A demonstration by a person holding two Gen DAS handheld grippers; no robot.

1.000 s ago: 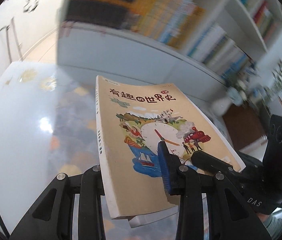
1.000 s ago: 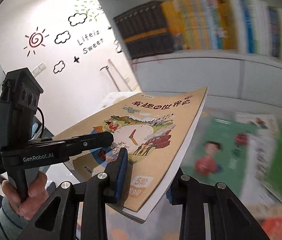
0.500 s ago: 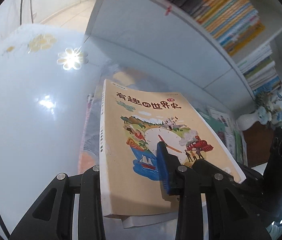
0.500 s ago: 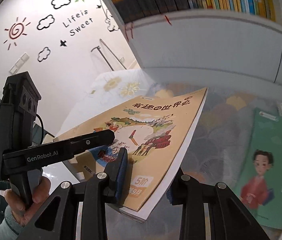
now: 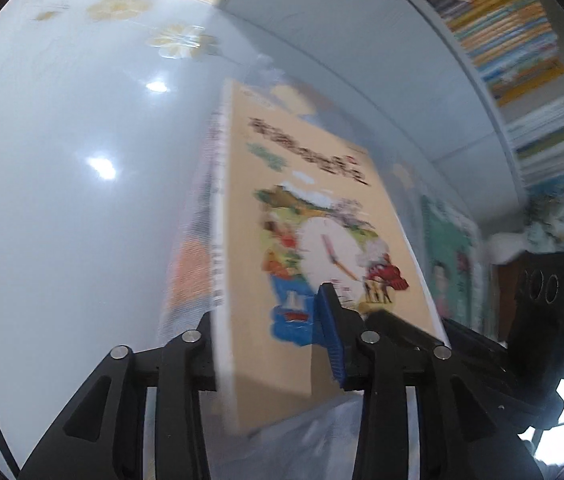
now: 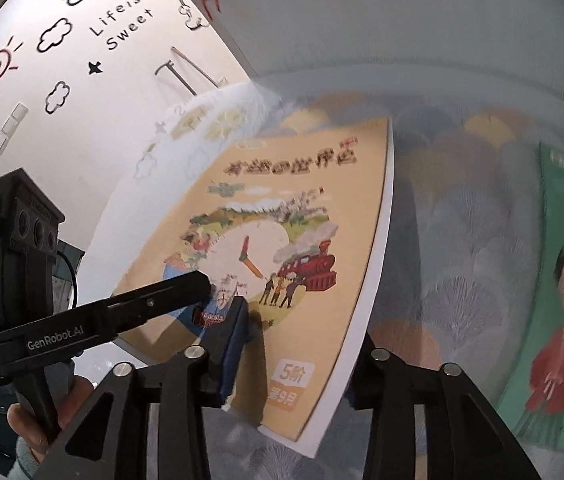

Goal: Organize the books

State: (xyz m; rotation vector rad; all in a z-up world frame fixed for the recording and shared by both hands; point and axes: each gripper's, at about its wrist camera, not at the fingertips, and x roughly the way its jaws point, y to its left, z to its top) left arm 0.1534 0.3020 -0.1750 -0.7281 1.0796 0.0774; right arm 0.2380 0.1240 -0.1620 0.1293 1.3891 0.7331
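Two grippers are sharing one tan book (image 5: 314,240), the cover with a clock and a red train, and both are still gripping it near its near edge. The left gripper (image 5: 274,344) is staying clamped across the spine side, its blue pad (image 5: 332,340) pressing on the cover; the right gripper (image 6: 294,344) is pinching the page-edge corner, one finger above the cover and the other beneath. In the right wrist view the left gripper's black finger (image 6: 154,304) is lying across the cover's left part.

Compared with a second ago, the book is now hanging lower and closer to the table (image 5: 62,160), tilted, with its far edge pointing toward the bookshelf (image 5: 514,40). Whether it is touching anything under it I cannot tell; the left view is blurred by motion. A second book or stack (image 5: 194,248) with orange on its cover is showing just left of the spine, beneath it. The shelves have slid up toward the frame's top, and more patterned tablecloth (image 6: 462,240) is coming into view. On the right, a green book (image 6: 562,320) with a figure in a red robe is lying flat on the cloth, well apart from the held book.
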